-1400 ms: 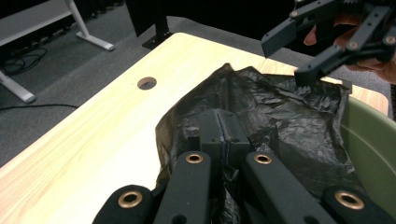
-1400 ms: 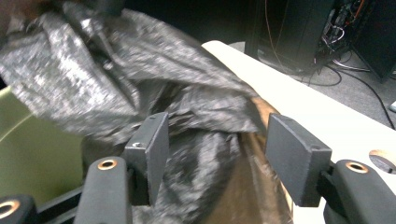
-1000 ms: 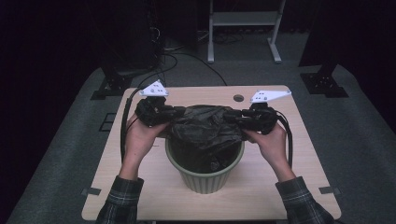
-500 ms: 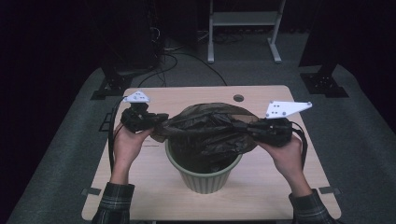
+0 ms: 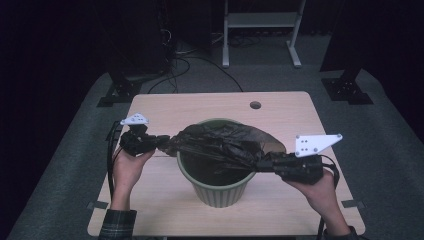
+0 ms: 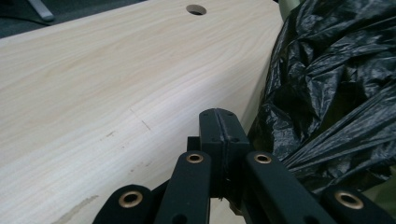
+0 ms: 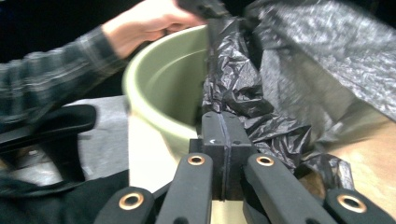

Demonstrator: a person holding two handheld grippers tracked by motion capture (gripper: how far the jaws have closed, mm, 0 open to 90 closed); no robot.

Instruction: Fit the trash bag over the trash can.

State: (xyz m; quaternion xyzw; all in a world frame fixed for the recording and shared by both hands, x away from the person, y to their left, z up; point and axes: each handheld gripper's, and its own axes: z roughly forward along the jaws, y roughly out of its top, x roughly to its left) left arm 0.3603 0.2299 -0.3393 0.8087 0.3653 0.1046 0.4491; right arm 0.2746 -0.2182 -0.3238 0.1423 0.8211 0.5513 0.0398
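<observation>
A black plastic bag [image 5: 220, 142] is stretched across the mouth of a green bin [image 5: 220, 190] that stands on the wooden table [image 5: 200, 105]. My left gripper [image 5: 167, 140] is shut on the bag's left edge, out past the bin's rim. My right gripper [image 5: 260, 165] is shut on the bag's right edge, over the bin's near right rim. In the left gripper view the jaws [image 6: 219, 122] are pressed together with the crumpled bag [image 6: 336, 84] at their right. The right gripper view has its jaws [image 7: 223, 128] closed on the bag [image 7: 280, 93] beside the bin [image 7: 163, 93].
A round cable hole [image 5: 255, 105] sits near the table's far edge. Beyond the table stand black stand feet [image 5: 117, 92], cables on the grey floor [image 5: 195, 62] and a white metal frame [image 5: 260, 30]. The other hand [image 7: 149, 21] with a plaid sleeve appears in the right gripper view.
Both grippers have pulled apart and toward the person, the left going left and the right going right and nearer. The bag has been drawn out wider across the bin.
</observation>
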